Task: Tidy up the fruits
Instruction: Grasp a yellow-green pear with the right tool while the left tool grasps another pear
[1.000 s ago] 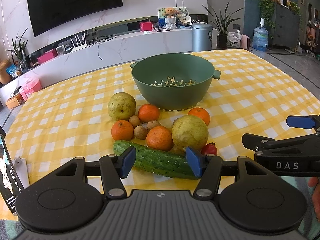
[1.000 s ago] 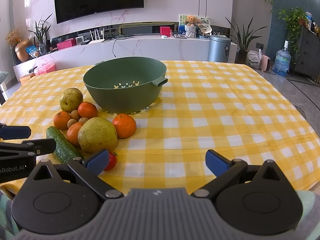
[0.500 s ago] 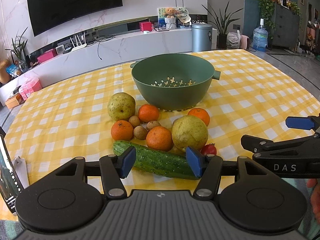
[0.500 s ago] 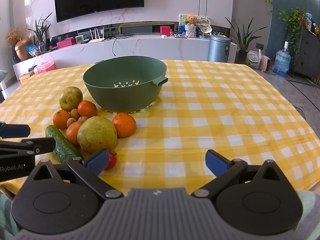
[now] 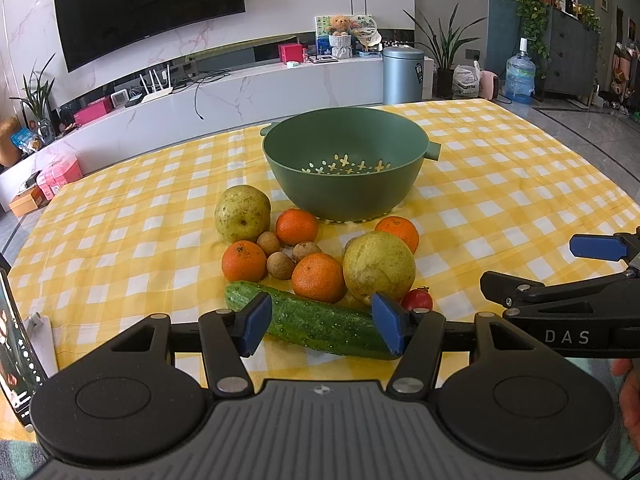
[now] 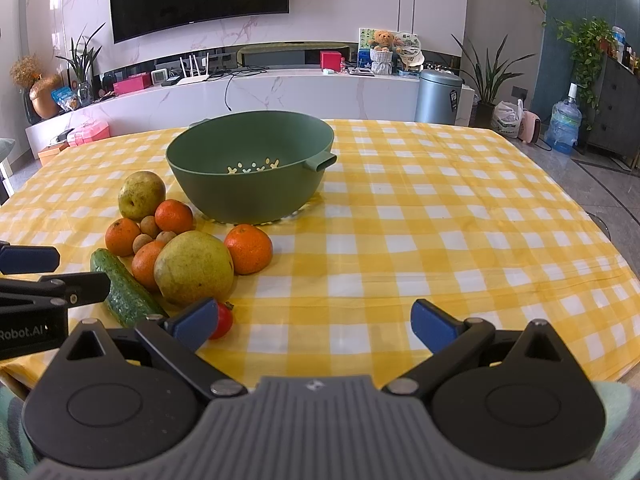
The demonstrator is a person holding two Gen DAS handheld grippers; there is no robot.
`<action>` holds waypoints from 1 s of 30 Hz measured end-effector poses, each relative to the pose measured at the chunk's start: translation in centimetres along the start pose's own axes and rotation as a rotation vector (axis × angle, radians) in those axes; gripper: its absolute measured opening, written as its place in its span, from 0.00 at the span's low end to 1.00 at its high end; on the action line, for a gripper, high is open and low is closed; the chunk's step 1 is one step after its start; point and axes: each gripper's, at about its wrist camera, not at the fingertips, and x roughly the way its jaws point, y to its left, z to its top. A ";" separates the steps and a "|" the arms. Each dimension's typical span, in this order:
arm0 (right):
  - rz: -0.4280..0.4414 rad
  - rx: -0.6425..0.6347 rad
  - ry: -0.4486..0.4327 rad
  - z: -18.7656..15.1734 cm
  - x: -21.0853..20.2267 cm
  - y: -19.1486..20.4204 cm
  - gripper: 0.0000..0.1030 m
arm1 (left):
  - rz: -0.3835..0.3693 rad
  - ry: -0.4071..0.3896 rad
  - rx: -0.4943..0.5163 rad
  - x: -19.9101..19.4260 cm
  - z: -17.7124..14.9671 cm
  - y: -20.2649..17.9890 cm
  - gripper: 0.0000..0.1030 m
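Both tools tilt down at the table, left tool (image 5: 322, 328) and right tool (image 6: 314, 324) open, empty.

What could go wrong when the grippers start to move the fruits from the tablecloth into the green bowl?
1. The fruits lie packed together: lifting the large pear may set the orange or the small brown fruits touching it rolling.
2. The small tomato sits near the table's front edge and could be knocked off.
3. The left gripper and right gripper, both open, hover side by side and could collide near the cucumber.
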 end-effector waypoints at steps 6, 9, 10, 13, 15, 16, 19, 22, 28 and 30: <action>0.020 0.012 -0.012 -0.1 0.0 -0.1 0.96 | -0.022 -0.012 -0.002 -0.2 0.6 0.3 0.59; 0.079 0.057 -0.026 -0.1 0.1 -0.6 0.96 | -0.046 -0.010 -0.023 0.0 1.1 1.1 0.56; 0.098 0.073 -0.026 -0.1 0.3 -0.7 0.95 | -0.053 -0.006 -0.033 0.1 1.3 1.3 0.55; 0.130 0.080 -0.027 0.3 0.7 -0.4 0.89 | -0.068 0.001 -0.047 0.5 1.7 1.9 0.51; 0.151 0.062 -0.021 0.7 1.1 0.2 0.82 | -0.066 0.005 -0.053 0.8 1.9 2.5 0.49; 0.158 0.053 -0.016 0.9 1.4 0.5 0.80 | -0.065 0.011 -0.058 1.0 2.0 2.7 0.49; 0.191 0.050 0.008 1.7 2.4 1.5 0.74 | -0.070 0.022 -0.083 1.6 2.2 3.5 0.49; 0.235 0.068 0.037 2.6 3.7 2.6 0.72 | -0.073 0.037 -0.111 2.2 2.3 4.0 0.49; 0.254 0.092 0.098 3.4 6.2 3.9 0.70 | -0.053 0.062 -0.131 3.6 2.4 5.0 0.49; 0.266 0.102 0.118 3.4 7.0 4.2 0.68 | -0.047 0.062 -0.130 4.0 2.3 5.3 0.49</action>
